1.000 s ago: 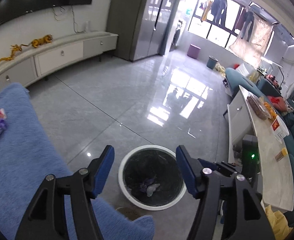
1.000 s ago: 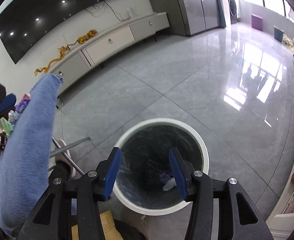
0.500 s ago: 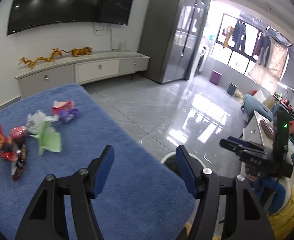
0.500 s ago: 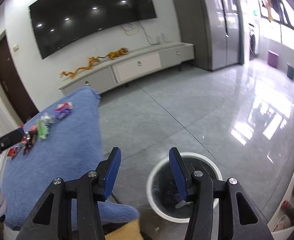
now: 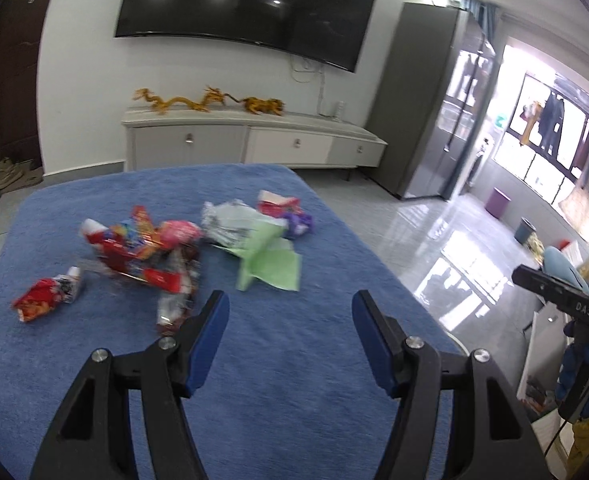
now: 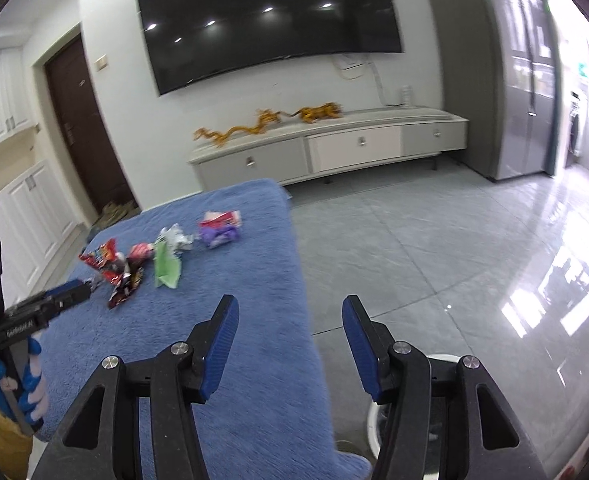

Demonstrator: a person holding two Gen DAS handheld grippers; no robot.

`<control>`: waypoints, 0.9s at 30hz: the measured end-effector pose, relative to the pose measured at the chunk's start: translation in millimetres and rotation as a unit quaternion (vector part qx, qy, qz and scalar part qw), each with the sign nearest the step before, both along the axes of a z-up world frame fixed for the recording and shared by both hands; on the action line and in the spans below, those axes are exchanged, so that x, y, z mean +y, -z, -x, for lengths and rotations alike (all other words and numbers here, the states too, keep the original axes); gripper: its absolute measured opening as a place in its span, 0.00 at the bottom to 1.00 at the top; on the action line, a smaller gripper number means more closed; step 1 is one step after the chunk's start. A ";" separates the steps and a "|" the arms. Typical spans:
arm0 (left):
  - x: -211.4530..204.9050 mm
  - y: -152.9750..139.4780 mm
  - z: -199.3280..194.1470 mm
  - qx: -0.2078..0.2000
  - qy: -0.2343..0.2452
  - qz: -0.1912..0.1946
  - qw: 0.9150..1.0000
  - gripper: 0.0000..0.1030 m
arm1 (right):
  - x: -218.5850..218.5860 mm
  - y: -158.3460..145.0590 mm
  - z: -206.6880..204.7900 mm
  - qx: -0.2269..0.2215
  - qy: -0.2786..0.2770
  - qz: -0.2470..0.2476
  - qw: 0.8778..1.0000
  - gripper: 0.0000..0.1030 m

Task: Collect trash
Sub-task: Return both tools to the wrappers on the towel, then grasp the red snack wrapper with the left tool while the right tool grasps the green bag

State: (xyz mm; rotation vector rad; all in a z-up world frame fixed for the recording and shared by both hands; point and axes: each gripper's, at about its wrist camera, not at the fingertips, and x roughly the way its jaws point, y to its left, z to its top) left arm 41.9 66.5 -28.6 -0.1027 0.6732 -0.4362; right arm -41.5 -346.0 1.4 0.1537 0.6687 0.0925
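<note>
Several pieces of trash lie on a blue cloth-covered table [image 5: 294,380]: red snack wrappers [image 5: 134,248], a small red packet [image 5: 46,298], a green paper [image 5: 268,258], a silver wrapper [image 5: 224,222] and a purple wrapper [image 5: 300,222]. My left gripper [image 5: 290,334] is open and empty above the near part of the table, short of the trash. My right gripper [image 6: 290,340] is open and empty over the table's right edge [image 6: 302,280]. The trash shows there too, with the green paper [image 6: 166,266] and the purple wrapper [image 6: 218,236]. The white bin rim [image 6: 374,416] peeks below the right gripper.
A white TV cabinet [image 5: 250,144] with golden dragon figures stands against the far wall under a dark TV [image 5: 246,4]. Glossy grey floor [image 6: 454,260] lies to the right of the table. A grey cabinet [image 5: 422,100] and a bright balcony are at the right.
Both grippers have swung up and left from above the bin to face the blue table and its trash. Both stayed open and empty.
</note>
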 end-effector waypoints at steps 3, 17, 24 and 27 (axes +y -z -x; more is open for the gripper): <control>26.5 -6.6 -17.1 -0.015 -0.029 -0.009 0.999 0.61 | 18.8 6.3 -20.7 0.011 -0.032 -0.001 0.999 0.50; 39.2 21.6 -119.0 0.019 -0.039 -0.095 0.995 0.74 | 108.8 39.2 -125.2 0.044 -0.166 -0.038 0.984 0.56; 45.8 45.1 -138.5 0.052 -0.042 -0.100 0.993 0.72 | 154.2 61.3 -177.6 0.066 -0.213 -0.062 0.973 0.59; 47.4 52.2 -140.0 0.061 -0.044 -0.101 0.992 0.65 | 166.4 78.0 -197.0 0.081 -0.205 -0.054 0.974 0.59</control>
